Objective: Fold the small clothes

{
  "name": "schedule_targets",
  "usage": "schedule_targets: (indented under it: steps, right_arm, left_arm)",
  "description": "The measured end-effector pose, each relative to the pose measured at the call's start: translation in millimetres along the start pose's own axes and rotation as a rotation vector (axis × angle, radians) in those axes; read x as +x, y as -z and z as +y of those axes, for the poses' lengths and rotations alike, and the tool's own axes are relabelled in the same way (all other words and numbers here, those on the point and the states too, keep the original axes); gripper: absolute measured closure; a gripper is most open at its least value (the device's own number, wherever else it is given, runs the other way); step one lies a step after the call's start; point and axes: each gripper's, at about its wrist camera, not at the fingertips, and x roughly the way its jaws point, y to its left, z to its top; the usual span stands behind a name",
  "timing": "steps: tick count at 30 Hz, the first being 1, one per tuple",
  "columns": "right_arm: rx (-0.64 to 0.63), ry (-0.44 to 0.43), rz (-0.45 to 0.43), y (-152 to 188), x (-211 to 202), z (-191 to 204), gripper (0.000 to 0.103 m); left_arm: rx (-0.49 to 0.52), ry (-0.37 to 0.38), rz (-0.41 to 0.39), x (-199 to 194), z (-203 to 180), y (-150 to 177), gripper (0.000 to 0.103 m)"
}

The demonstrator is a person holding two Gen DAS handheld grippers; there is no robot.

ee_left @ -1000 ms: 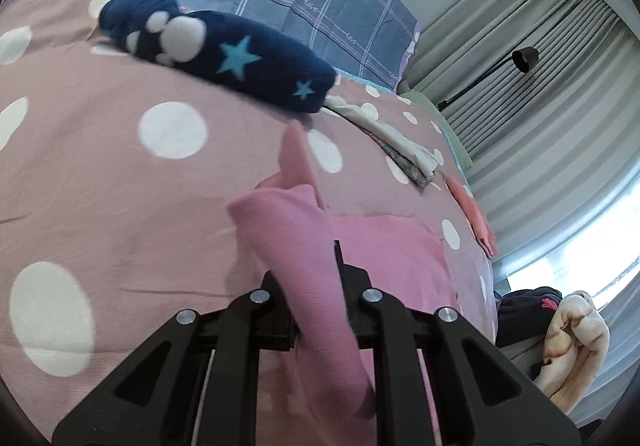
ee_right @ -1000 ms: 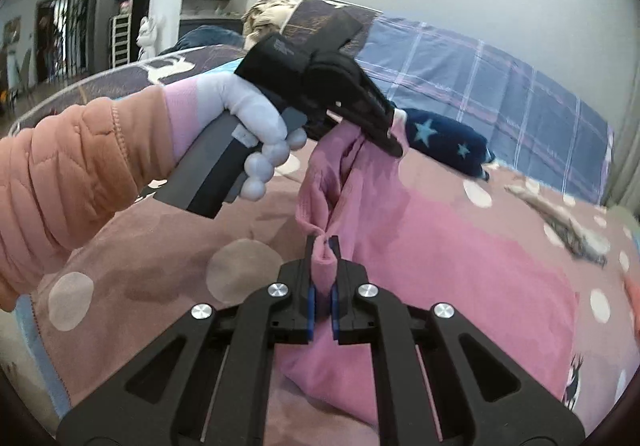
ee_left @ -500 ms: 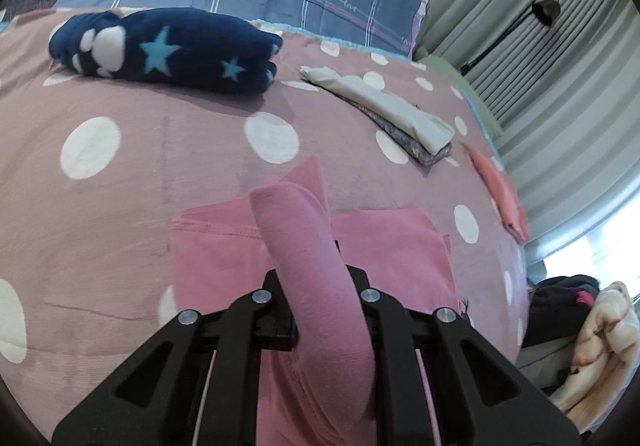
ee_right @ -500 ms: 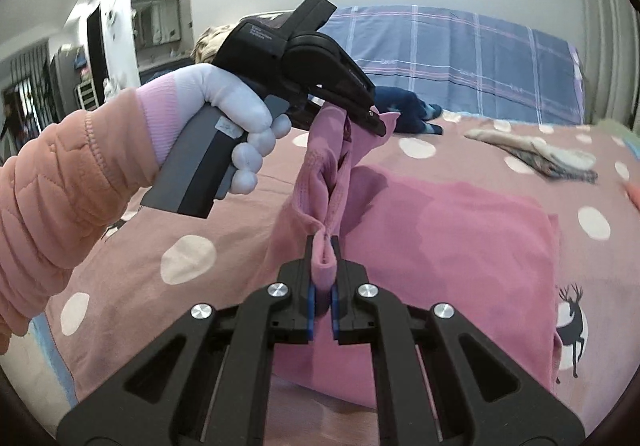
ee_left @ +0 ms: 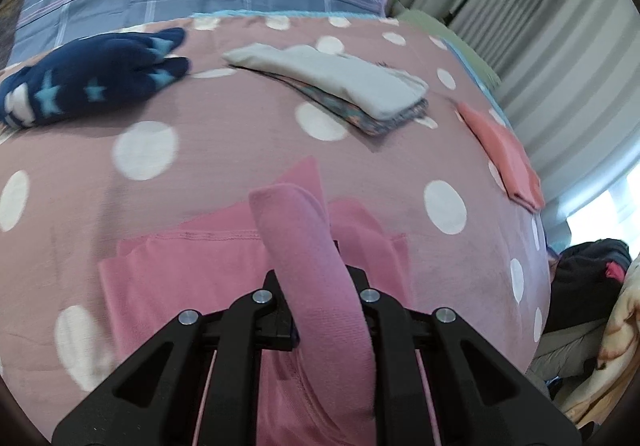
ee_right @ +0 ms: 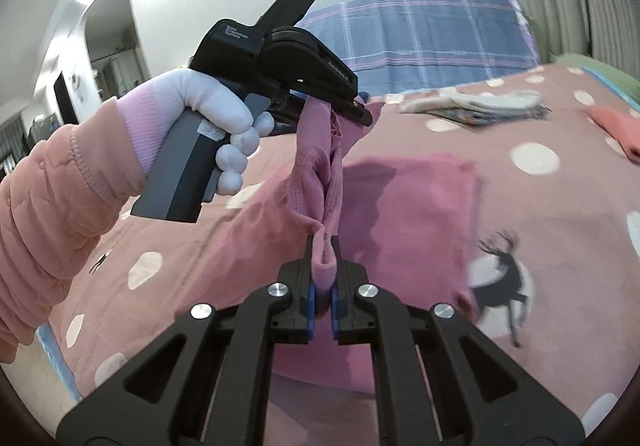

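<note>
Right wrist view: right gripper (ee_right: 323, 266) jaws nearly closed, clamping fold of pink garment (ee_right: 404, 214). Left gripper (ee_right: 360, 111) likewise pinched on same garment's edge, lifted above polka-dot bedspread (ee_right: 532, 158); rest of garment lies on spread. Versus one second ago: both grips unchanged, both grippers shifted sideways, folded cream stack (ee_left: 336, 76) now nearer centre

Both claws carried pink garment (ee_right: 400, 206) edge sideways across bedspread (ee_left: 240, 150).

Pink dotted bed cover (ee_left: 248, 150), carrying navy star garment (ee_left: 92, 84), folded white pile (ee_left: 344, 80), coral piece (ee_left: 504, 154), pink garment (ee_left: 192, 270).
</note>
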Motion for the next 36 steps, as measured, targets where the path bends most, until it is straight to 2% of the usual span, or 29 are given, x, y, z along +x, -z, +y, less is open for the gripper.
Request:
schedule_targets:
  steps: [5,12,15,17,18,20,22,24,27,32,36]
  right_arm:
    - [0.086,0.011,0.017,9,-9,-34,0.098]
    - [0.151,-0.012,0.060,23,-9,-51,0.098]
    - [0.187,-0.032,0.091,29,-5,-55,0.098]
    - [0.224,-0.057,0.123,33,-2,-61,0.098]
    - [0.242,-0.066,0.137,35,0,-64,0.098]
    - [0.282,-0.088,0.164,39,3,-69,0.098]
    - [0.303,-0.101,0.174,41,4,-72,0.098]
    - [0.302,-0.101,0.177,41,5,-71,0.097]
    - [0.302,-0.105,0.183,41,4,-69,0.097]
    - [0.332,-0.122,0.196,39,8,-75,0.097]
    - [0.341,-0.125,0.202,34,7,-76,0.097]
  left_arm:
    - [0.043,-0.021,0.043,28,-33,-1,0.092]
    - [0.085,-0.109,0.080,59,-56,4,0.091]
    - [0.105,-0.123,0.084,64,-60,5,0.087]
    - [0.121,-0.122,0.073,57,-65,4,0.077]
    - [0.129,-0.116,0.048,45,-68,2,0.075]
    - [0.147,-0.099,-0.013,21,-72,2,0.060]
    - [0.190,-0.080,-0.094,-15,-76,8,0.054]
    - [0.235,-0.076,-0.162,-51,-74,24,0.044]
    - [0.256,-0.094,-0.210,-90,-59,61,0.044]
    - [0.276,-0.166,-0.168,-114,-26,148,0.044]
    - [0.211,-0.174,-0.100,-115,-2,216,0.044]
